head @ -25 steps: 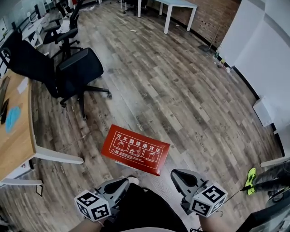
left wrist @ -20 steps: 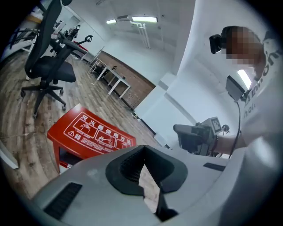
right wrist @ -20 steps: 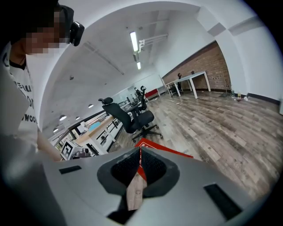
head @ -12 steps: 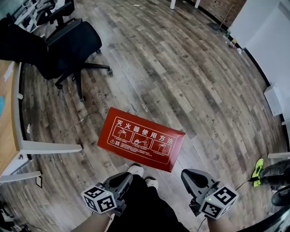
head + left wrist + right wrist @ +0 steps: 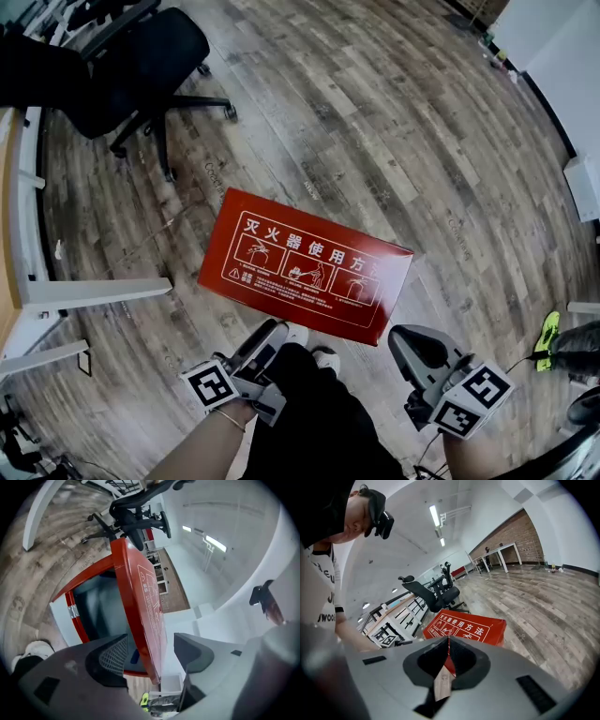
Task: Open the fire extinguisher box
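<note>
1. Left gripper view shows the fire extinguisher box (image 5: 146,597) straight ahead of my left tool (image 5: 150,645). The near edge of its printed red top panel stands between the two jaws. The jaws are spread apart and, as far as I can tell, are not pressing on it.
2. From the head view, the box lies on the wood floor (image 5: 394,122), just ahead of both tools. The left tool's tips sit under its near long edge. The right tool (image 5: 414,345) is just short of its near right corner and clear of it.
3. The right tool's jaws are brought together with nothing between them, and the box lies ahead of their tips.
4. I judge that opening has not begun: the top panel looks seated on its frame, so this is the approach to a grip. The next move calls for closing the left tool on that panel edge and lifting. A silver fitting (image 5: 72,611) sits on the frame, left of the left jaw. I cannot tell whether it is a hinge or a catch, and that decides which edge will lift.
5. The box's front is a dark pane (image 5: 98,616) in a red frame. I cannot make out an extinguisher behind it. Only a small blue shape (image 5: 134,656) shows, just beside the left jaw.
6. Beyond the box, on its far side from the tools, stands a black office chair (image 5: 141,56). A white shoe (image 5: 33,649) is down to the left of the left tool.
</note>
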`<state>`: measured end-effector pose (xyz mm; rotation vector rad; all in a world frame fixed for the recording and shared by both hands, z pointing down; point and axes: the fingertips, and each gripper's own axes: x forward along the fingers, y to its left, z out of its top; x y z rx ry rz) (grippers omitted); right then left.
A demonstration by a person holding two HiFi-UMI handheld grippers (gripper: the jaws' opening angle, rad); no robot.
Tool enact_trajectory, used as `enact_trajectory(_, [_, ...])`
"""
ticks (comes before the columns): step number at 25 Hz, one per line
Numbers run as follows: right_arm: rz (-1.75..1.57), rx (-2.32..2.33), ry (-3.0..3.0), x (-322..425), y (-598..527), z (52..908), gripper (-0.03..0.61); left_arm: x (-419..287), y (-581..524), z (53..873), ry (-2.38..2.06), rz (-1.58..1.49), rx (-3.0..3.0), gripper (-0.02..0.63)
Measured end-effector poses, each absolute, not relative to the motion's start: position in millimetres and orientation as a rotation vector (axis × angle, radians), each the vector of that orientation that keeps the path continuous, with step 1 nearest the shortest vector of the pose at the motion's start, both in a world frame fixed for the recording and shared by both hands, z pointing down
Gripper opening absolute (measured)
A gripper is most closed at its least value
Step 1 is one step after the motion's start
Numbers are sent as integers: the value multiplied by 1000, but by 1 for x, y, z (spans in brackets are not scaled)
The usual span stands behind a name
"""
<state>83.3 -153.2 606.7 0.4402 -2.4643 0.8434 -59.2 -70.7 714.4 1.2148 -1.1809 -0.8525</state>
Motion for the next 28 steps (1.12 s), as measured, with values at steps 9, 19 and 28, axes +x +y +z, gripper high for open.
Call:
enact_trajectory(9, [838,485,-2463,92,-158,625,11,-60,-91,739,-1109,-960,1228,284])
enact_trajectory(19, [849,526,-2470,98,-154,631,11,-70,-115,717,-1083,-1086,1304,282])
enact_trajectory(28, [880,574,-2492,92,-168,592,11,-74,-119,667,-1001,-1111,1344,245])
